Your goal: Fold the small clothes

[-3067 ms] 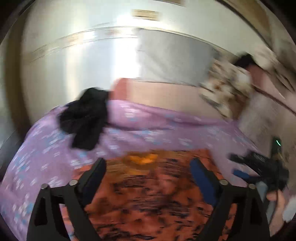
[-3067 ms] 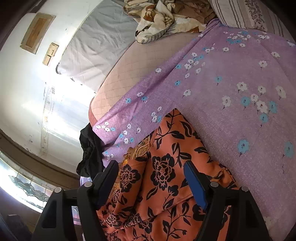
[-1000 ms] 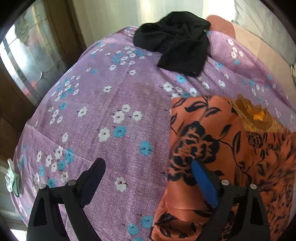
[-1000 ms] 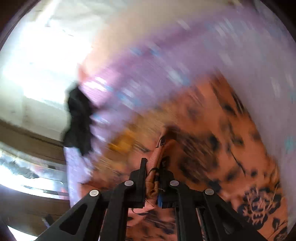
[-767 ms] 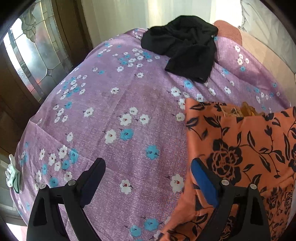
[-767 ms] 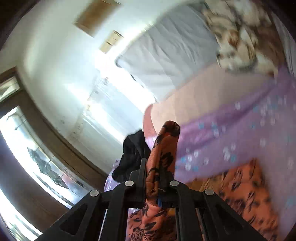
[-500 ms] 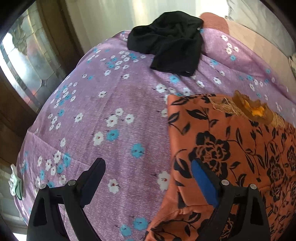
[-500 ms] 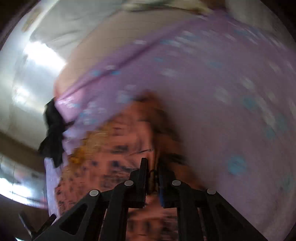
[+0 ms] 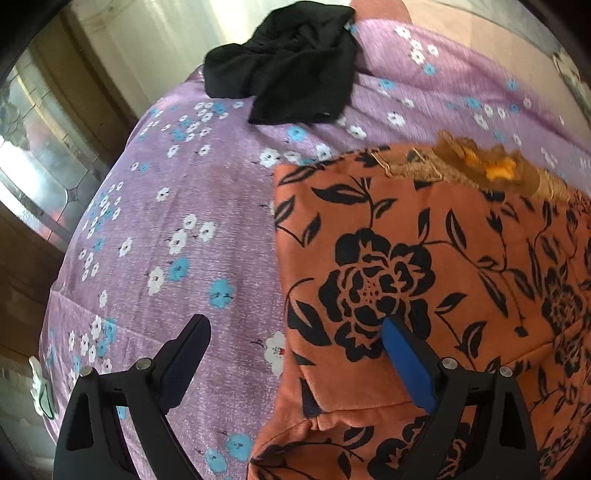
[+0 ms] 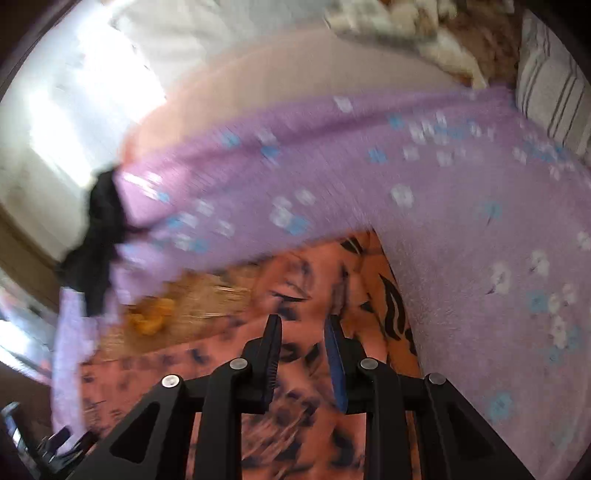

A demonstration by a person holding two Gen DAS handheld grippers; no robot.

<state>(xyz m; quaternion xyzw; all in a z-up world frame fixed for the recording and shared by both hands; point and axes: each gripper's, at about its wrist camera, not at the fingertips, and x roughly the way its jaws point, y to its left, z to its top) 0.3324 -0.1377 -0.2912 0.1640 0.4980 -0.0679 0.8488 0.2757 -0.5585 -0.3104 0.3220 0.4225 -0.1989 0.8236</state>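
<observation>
- Purple floral bedsheet (image 9: 177,229) covers the bed from edge to edge, scattered with white and blue blossoms; a stained-glass window (image 9: 40,147) shows beyond its left edge in the left wrist view.
- Up at the far edge of the sheet a crumpled black garment (image 9: 291,70) lies on its own, well apart from the action.
- Front and centre is the orange garment with black flowers (image 9: 436,266), lying flat on the sheet toward the near right part of the bed, its left edge folded straight.
- A gold embroidered neckline (image 9: 480,170) peeks out along that garment's far edge.
- Left gripper (image 9: 295,343) hangs over the garment's left edge with its jaws spread wide: one finger above bare sheet, the blue-padded finger above the orange cloth, nothing pinched.
- Right gripper (image 10: 303,332) is low over the orange cloth, and the view is smeared with motion.
- Its jaws have just been opening and now stand a narrow gap apart; orange fabric shows through the gap, and the pads press on nothing.
- A striped pillow (image 10: 550,96) and a rumpled patterned blanket (image 10: 417,22) sit past the sheet's far right corner in the right wrist view.
</observation>
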